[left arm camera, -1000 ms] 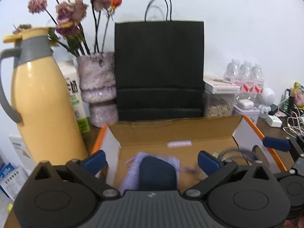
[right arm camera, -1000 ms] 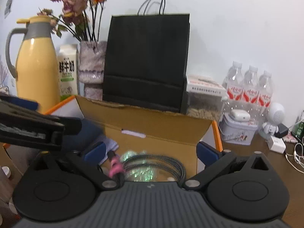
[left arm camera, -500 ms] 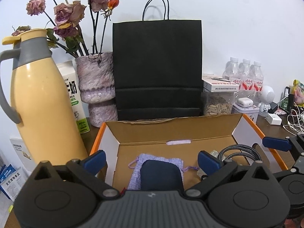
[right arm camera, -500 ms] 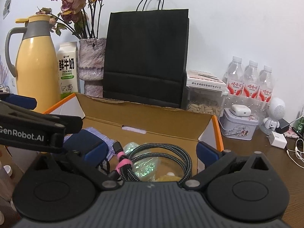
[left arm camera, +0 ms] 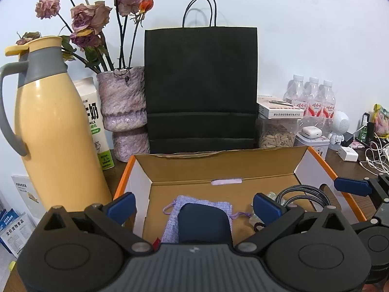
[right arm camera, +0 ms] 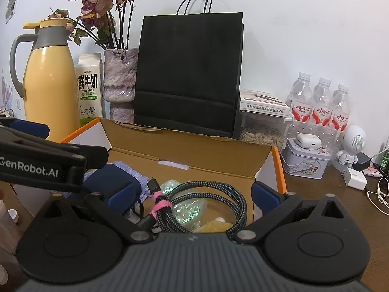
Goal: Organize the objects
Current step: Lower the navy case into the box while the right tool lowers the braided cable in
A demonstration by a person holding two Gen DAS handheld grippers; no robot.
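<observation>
Jaws on left gripper point(left arm camera: 194, 206) and right gripper point(right arm camera: 192, 194) spread wide, gripping nothing. Navy case point(left arm camera: 204, 223) on purple pouch point(left arm camera: 172, 221), lower centre, inside cardboard box point(left arm camera: 218, 168); braided cable point(right arm camera: 218, 194) coiled beside it.

The left gripper's body is covering the near end of the dark blue case point(left arm camera: 204, 221) and the near edge of the lilac pouch point(left arm camera: 170, 226) under it. The right gripper's body is hiding the near loop of the braided cable point(right arm camera: 218, 194) and most of a yellow item point(right arm camera: 215, 226) too covered to identify. The near wall of the cardboard box point(left arm camera: 218, 165) is lying out of sight. The small print on the white box point(right arm camera: 263, 104) is too fine to read.
</observation>
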